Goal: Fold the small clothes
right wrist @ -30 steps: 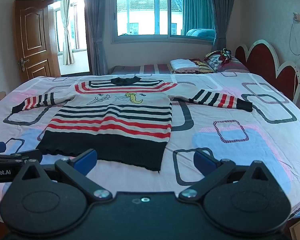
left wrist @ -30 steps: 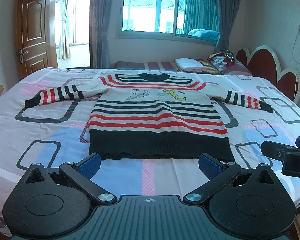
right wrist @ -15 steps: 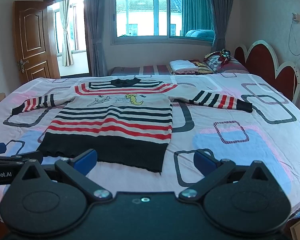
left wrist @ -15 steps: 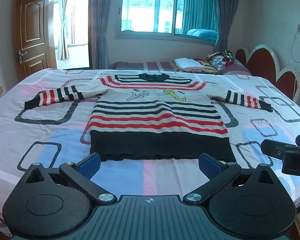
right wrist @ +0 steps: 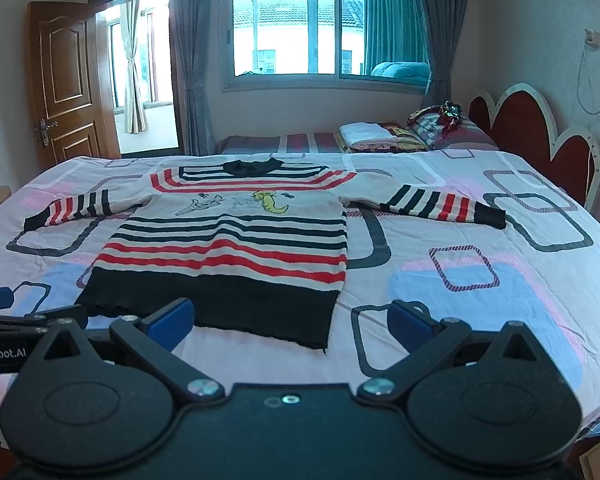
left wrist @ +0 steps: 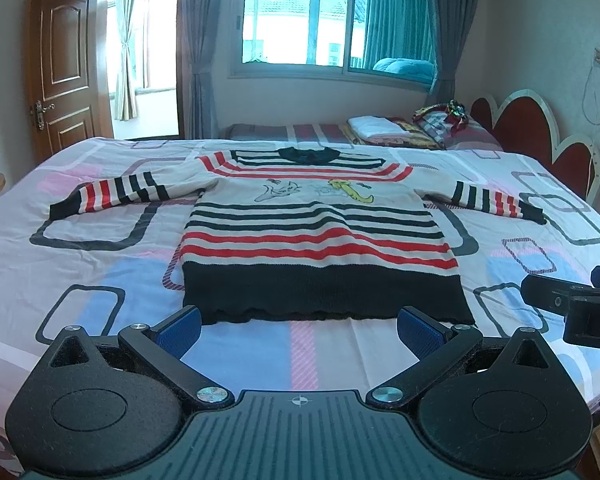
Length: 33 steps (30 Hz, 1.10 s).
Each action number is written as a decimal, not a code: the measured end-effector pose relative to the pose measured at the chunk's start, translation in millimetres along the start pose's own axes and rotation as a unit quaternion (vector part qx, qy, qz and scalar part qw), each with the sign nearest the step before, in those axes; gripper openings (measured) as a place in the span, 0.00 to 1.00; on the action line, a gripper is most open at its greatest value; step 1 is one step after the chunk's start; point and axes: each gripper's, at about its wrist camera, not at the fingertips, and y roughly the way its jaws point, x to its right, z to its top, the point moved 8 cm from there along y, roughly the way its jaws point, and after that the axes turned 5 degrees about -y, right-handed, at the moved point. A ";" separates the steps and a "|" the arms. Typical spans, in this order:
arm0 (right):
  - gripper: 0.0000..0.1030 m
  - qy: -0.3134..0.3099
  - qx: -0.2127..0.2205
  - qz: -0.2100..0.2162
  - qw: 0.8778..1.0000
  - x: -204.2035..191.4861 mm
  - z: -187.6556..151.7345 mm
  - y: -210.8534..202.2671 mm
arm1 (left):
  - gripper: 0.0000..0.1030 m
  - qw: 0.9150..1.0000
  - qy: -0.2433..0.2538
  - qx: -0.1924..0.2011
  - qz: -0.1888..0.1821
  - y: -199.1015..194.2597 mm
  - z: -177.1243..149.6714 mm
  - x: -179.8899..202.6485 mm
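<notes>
Knitted and limp, the striped sweater should bunch easily, so both spread-fingered, empty grippers, left gripper and right gripper, had best pinch its black hem corners.

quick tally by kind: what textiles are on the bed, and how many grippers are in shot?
Striped sweater, spread flat on the bedsheet: 1
Folded white cloth at the far edge: 1
Plaid pillow by the headboard: 1
Grippers, both open: 2, left gripper and right gripper
Total: 5
</notes>
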 end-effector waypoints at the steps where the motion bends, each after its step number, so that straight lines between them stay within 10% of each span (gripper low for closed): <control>1: 0.99 -0.001 0.000 0.001 1.000 -0.9 0.3 0.0 | 1.00 1.000 0.000 0.000 0.000 0.1 0.1 -0.5; 33: 0.99 -0.001 -0.001 0.002 1.000 -4.9 1.1 -0.7 | 1.00 1.000 -0.002 -0.002 0.001 -0.1 1.6 -3.8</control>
